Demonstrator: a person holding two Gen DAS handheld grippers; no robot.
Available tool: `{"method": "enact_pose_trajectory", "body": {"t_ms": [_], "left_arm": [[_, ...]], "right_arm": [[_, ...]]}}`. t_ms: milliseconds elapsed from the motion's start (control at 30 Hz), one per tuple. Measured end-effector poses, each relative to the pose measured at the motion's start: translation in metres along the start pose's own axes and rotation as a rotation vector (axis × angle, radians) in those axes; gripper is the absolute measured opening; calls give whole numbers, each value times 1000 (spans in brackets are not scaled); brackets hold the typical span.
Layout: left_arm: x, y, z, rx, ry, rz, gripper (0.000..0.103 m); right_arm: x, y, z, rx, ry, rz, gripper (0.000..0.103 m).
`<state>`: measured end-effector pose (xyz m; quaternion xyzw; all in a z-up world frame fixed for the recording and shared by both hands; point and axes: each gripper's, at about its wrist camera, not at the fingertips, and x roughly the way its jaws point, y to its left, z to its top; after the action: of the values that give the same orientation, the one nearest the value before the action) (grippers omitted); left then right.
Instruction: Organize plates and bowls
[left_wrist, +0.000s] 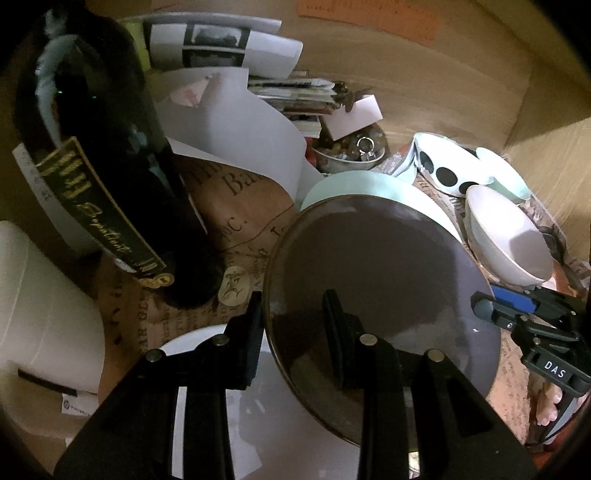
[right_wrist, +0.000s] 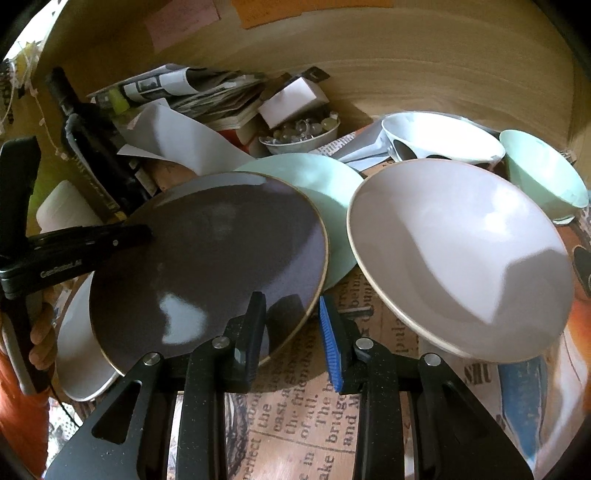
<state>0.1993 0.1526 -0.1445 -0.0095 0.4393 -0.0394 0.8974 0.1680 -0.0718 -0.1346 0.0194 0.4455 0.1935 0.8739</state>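
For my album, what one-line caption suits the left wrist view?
Two claws grip a dark plate above a white plate, with bowls beside it.

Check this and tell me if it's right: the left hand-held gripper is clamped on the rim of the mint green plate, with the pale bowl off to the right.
Not quite. The left hand-held gripper is clamped on the rim of the dark brown plate, not the mint green plate, which lies behind and partly under it. The pale bowl is indeed off to the right. The left wrist view shows this.
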Motion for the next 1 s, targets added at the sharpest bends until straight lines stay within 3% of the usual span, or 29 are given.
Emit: {"method": "enact_pose_trajectory", "body": {"t_ms": [1000], "left_arm": [[-68,-50,-57,-44,-95,7,31]], "right_arm": [[-71,-10,-37,-27,-103,45,27]]}}
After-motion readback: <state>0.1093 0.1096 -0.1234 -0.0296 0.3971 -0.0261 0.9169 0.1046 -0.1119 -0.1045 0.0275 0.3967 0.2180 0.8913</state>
